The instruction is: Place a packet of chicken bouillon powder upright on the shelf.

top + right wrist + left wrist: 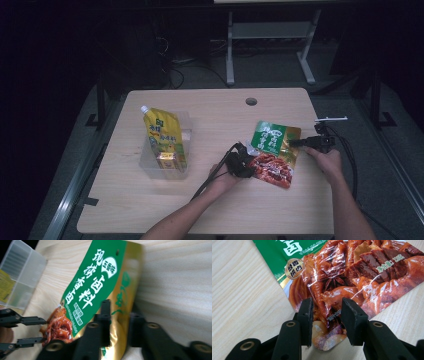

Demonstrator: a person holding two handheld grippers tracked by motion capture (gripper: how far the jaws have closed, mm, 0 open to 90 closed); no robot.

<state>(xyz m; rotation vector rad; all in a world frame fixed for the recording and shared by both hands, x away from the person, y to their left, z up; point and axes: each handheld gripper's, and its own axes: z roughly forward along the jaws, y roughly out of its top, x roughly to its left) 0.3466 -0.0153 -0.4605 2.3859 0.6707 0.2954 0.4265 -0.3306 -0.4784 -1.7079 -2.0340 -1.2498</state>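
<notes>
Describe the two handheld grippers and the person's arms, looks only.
Both are matte black. The left gripper has two flat, blocky jaws on rounded arms with brass-coloured pivot rivets; the right gripper is built the same. In the high view, a black cable trails from each, and a thin white bar sticks out near the right gripper. The forearms are bare, with no sleeves in view.

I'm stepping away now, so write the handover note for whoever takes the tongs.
Left tongs: open, jaws either side of the packet's red lower end; not clamped.
Right tongs: open, jaws astride the packet's gold edge.
The packet lies flat on the table, right of centre. The yellow pouch stands in the clear bin on the left.
Done: both tongs in place at the packet.
Left: close on it and lift; where it goes cannot be told.
</notes>
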